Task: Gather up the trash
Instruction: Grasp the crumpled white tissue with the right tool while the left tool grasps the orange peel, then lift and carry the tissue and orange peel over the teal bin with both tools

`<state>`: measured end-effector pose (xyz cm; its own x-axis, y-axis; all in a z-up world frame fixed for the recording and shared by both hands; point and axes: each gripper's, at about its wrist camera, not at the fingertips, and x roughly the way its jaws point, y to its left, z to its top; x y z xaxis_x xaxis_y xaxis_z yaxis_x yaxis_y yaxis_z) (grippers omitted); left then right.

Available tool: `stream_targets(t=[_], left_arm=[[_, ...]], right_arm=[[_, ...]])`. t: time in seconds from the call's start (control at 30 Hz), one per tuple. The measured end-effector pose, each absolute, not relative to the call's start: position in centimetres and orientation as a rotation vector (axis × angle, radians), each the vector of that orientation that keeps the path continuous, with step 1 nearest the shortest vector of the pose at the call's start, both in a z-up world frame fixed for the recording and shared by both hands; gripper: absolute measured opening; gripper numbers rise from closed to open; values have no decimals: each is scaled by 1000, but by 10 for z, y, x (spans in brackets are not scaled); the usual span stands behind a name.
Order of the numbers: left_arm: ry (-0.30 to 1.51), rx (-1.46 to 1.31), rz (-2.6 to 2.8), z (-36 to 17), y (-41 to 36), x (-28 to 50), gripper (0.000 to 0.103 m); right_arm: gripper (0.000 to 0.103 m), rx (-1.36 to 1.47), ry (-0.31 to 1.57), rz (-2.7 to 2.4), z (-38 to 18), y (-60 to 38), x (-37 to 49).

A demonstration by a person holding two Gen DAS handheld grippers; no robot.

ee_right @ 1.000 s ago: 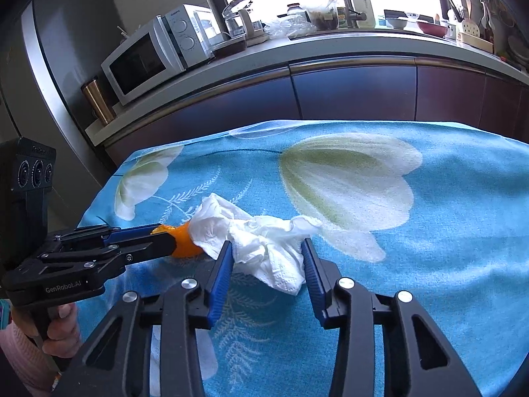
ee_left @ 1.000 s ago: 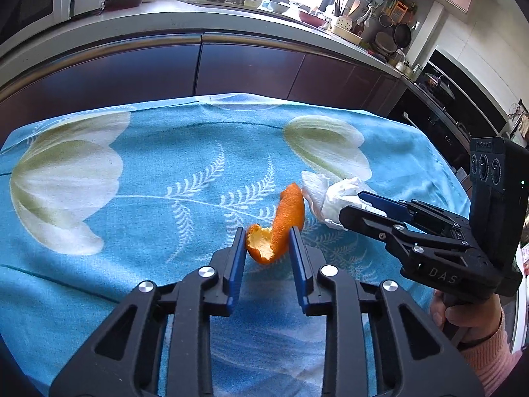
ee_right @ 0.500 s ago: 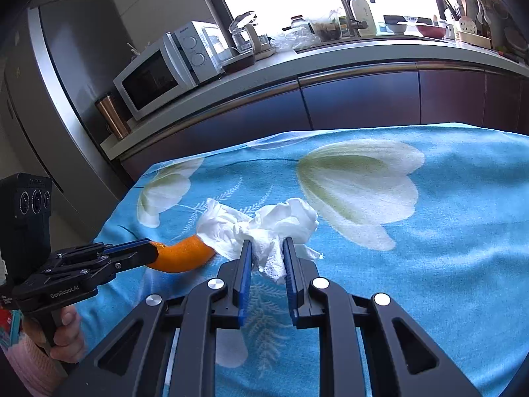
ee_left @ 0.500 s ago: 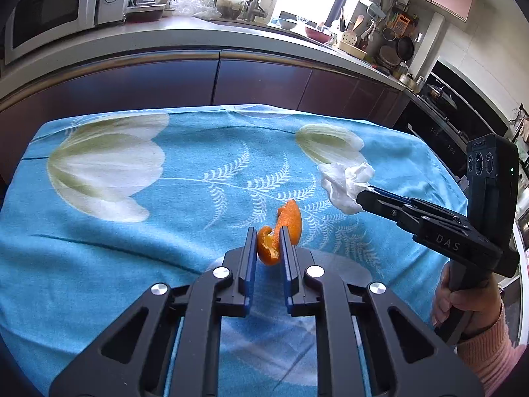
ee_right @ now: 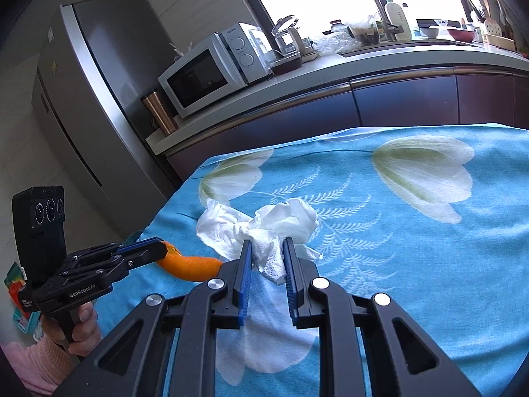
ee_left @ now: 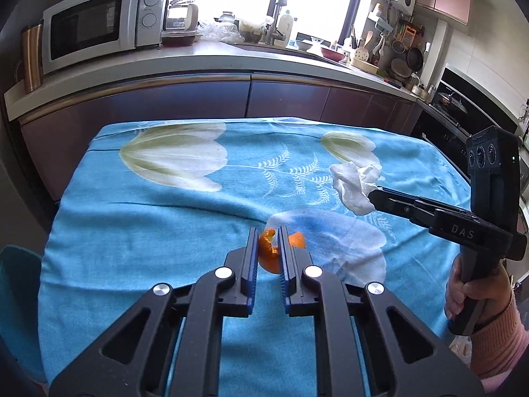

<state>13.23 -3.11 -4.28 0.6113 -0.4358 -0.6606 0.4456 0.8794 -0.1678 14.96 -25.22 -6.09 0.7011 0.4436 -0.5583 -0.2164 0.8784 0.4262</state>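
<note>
My left gripper [ee_left: 267, 235] is shut on an orange peel [ee_left: 268, 254] and holds it above the blue flowered tablecloth [ee_left: 165, 218]. The peel also shows in the right wrist view [ee_right: 191, 264], sticking out of the left gripper [ee_right: 155, 248]. My right gripper [ee_right: 267, 246] is shut on a crumpled white tissue [ee_right: 264, 228] and holds it off the cloth. In the left wrist view the tissue [ee_left: 353, 185] hangs at the tip of the right gripper [ee_left: 372, 197], to the right of the peel.
The table's cloth [ee_right: 413, 231] ends at a dark cabinet front [ee_left: 231, 99]. A counter behind carries a microwave [ee_left: 96, 29], a copper cup [ee_right: 160, 110] and a sink tap [ee_left: 276, 23]. A grey fridge [ee_right: 86, 109] stands left of the table.
Both grippers closed on their items and lifted them off the cloth, pulling back toward the near side of the table.
</note>
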Motion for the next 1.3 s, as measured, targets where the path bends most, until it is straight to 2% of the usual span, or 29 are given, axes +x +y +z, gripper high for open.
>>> stream_targets(t=[0.57,1.3], left_arm=[[735,-84,-420,-40,48,87,11],[667,-125,-342,-19,98,56,11]], right_arm=[[17,327,710,512,-57,-185,139],[17,291,717,612,-53,-129,129]])
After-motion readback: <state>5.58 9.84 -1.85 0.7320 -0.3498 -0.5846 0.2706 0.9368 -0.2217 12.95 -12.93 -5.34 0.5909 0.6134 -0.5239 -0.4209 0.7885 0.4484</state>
